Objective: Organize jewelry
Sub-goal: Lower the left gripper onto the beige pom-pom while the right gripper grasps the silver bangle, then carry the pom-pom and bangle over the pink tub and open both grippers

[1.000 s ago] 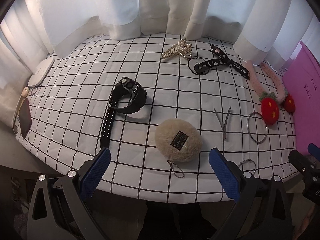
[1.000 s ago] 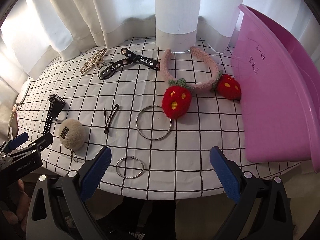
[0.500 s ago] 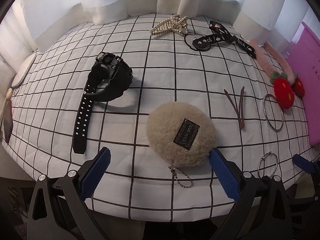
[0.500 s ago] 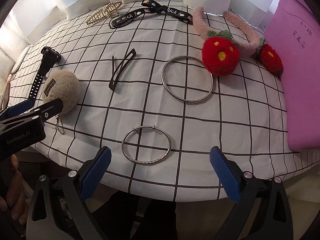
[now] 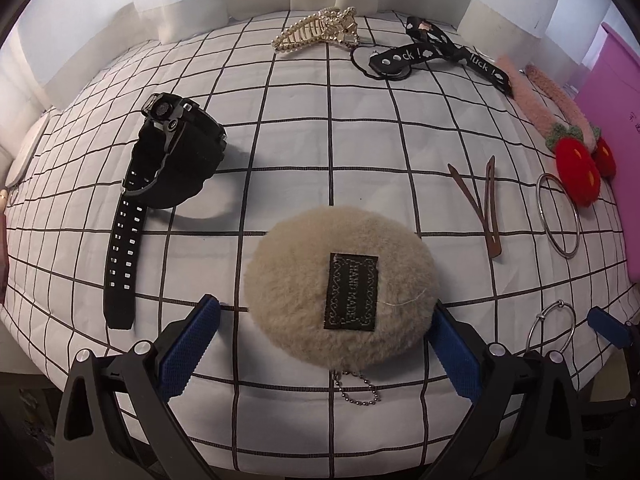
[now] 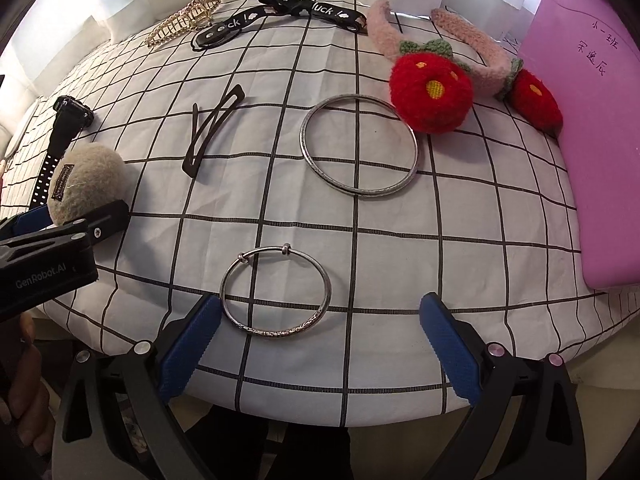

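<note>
Two silver bangles (image 6: 359,145) (one beaded), one watch (image 5: 160,184), one hair clip (image 6: 212,134), one claw clip (image 5: 318,30), one headband (image 6: 452,60), one pompom (image 5: 340,288)

A beige pompom (image 5: 340,288), black watch (image 5: 168,184) and red strawberry headband (image 6: 432,92) lie on white black-gridded cloth (image 5: 296,128).

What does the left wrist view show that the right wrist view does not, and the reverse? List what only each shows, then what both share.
Only the left wrist view: the ball chain hanging from the plush pouch, its "HAND MADE" label facing the camera, and the open left gripper straddling the pouch.

Only the right wrist view: the open right gripper near the thin bangle, and the handwriting on the pink tray.

Both: plush pouch, black watch, hair clip, thin bangle, large bangle, strawberry headband, ribbon bow, gold claw clip, pink tray.
</note>
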Demonstrator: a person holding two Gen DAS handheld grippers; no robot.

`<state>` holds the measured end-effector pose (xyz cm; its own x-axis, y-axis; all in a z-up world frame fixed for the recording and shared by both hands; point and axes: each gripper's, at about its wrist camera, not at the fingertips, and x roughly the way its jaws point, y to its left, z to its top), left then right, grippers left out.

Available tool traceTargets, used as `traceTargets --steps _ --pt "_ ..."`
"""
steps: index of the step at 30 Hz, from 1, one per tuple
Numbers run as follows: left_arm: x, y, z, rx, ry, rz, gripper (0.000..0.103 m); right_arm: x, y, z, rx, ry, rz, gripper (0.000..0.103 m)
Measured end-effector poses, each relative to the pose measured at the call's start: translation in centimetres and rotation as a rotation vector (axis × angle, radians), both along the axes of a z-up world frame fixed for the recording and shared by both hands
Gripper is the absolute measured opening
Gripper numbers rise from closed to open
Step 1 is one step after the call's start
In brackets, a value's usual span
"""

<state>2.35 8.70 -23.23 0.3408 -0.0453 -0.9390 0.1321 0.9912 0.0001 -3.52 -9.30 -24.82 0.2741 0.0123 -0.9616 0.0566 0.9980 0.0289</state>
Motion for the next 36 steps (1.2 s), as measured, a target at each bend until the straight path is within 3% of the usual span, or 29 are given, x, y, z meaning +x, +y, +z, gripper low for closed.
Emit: traceTargets --steps 10,12,15,17,19,21,26,36 --pt "0.4 0.0 0.0 -0.001 0.006 -0.003 0.096 -0.1 0.6 0.2 -0.004 -0.017 0.037 0.094" --pt "0.4 -0.2 0.2 0.001 0.006 -0.013 0.091 0.0 0.6 0.3 0.003 -0.016 0.048 0.093" --pt "0.0 -0.5 0.6 -0.001 0.006 -0.035 0.073 0.0 0.6 0.4 0.012 -0.012 0.046 0.091" --pt "-0.1 -0.7 0.7 0.000 0.007 -0.046 0.066 -0.1 0.8 0.7 0.014 -0.022 0.062 0.085" --pt "-0.1 -0.7 0.7 -0.002 0.006 -0.044 0.064 -0.2 1.1 1.2 0.012 -0.039 0.075 0.062" --pt "-0.2 -0.7 0.8 -0.003 0.003 -0.046 0.061 -0.1 1.4 1.4 0.015 -0.045 0.084 0.052" --pt "-0.5 -0.5 1.0 -0.023 0.002 -0.043 0.054 -0.2 0.6 1.7 0.064 -0.063 0.064 0.052" --pt "-0.9 -0.7 3.1 -0.044 -0.031 -0.062 0.053 -0.7 -0.6 3.4 0.089 -0.103 0.050 0.052"
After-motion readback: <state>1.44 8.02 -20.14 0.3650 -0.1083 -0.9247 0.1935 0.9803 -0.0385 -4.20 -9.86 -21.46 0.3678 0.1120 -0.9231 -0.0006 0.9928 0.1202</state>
